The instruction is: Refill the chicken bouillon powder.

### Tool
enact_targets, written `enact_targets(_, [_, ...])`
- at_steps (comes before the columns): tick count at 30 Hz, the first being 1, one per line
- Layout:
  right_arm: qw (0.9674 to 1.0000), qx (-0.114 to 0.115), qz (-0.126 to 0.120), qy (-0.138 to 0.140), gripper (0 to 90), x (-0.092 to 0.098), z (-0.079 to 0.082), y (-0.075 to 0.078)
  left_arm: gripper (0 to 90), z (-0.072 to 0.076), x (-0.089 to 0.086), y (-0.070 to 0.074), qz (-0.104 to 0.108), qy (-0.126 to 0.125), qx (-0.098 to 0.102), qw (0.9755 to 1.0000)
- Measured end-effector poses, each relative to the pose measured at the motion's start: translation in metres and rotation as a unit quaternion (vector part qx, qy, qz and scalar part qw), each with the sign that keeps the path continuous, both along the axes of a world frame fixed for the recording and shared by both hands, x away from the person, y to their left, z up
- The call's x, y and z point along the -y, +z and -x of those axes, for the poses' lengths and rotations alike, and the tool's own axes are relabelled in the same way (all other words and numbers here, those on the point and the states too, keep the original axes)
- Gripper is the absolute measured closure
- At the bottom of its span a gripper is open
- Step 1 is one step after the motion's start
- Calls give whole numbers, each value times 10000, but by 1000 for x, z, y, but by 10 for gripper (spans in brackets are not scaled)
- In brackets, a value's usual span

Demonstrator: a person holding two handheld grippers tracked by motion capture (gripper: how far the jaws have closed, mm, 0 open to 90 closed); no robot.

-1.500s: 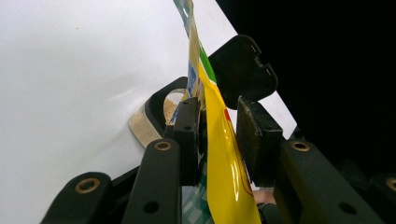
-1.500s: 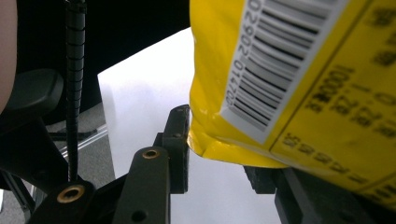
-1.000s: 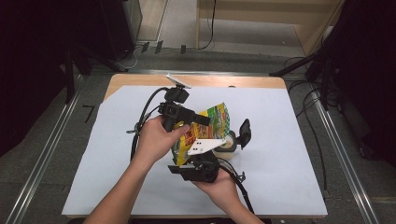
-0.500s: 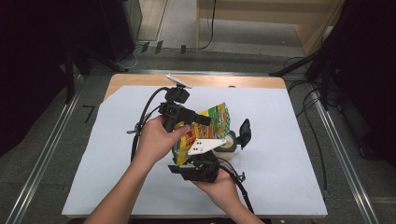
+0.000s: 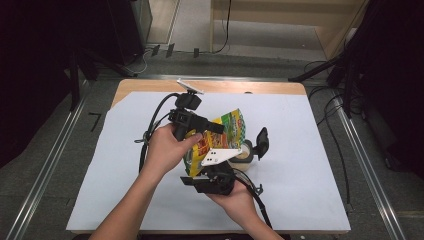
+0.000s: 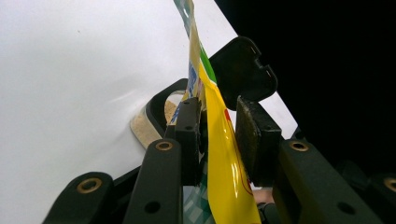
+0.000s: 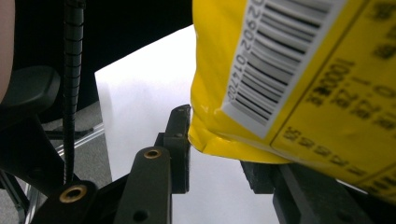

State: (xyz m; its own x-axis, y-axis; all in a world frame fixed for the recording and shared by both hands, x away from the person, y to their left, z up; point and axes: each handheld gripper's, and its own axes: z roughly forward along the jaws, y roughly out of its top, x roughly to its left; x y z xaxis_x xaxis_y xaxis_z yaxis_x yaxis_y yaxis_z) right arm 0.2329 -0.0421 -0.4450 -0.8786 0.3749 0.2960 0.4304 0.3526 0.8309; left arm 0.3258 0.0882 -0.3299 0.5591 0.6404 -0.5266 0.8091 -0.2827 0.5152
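L gripper [image 6: 217, 135]: jaws narrow, w/ the glossy yellow-and-green printed plastic snack bag [image 6: 219, 154] standing edge-on between them. The bag's film lies against the one pad [image 6: 189, 135]; the other pad [image 6: 252, 135] sits just beside the film, contact not clear, so can't tell if it's truly clamped. In the high view this gripper [image 5: 212, 127] reaches across the bag's upper part [image 5: 227, 127], hand [image 5: 167, 147] wrapped round the body, cable looping off to the table's left.

R gripper [image 7: 215, 154]: jaws part-way apart, the bag's lower yellow corner [image 7: 280, 93] hanging right above and between them, tip just next to one pad [image 7: 180, 140]; the far pad is mostly hidden under the bag, so grip can't be confirmed. In the high view it [image 5: 212, 172] sits under the bag's bottom end, held by the hand [image 5: 237, 197] from below, white plate on top.

Bag is lifted off the white paper sheet [image 5: 310, 150] covering the wooden table [image 5: 270, 87], tilted, mid-table btwn both grippers.

Writing: white barcode label on the bag's back, digits "02902 0147..." partly readable; black print beside it too blurred/upside-down to read. Front print in red/green, not legible.

Just behind the bag: a black-rimmed round container w/ tan contents [image 6: 156, 114] and its black hinged lid [image 6: 243, 70] standing open.
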Motion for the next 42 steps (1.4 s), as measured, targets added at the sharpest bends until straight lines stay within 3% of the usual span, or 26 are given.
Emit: enact_targets(42, [10000,51,23,-56,707,1,4,2,716,-1,4,1,27,-70,11,10000])
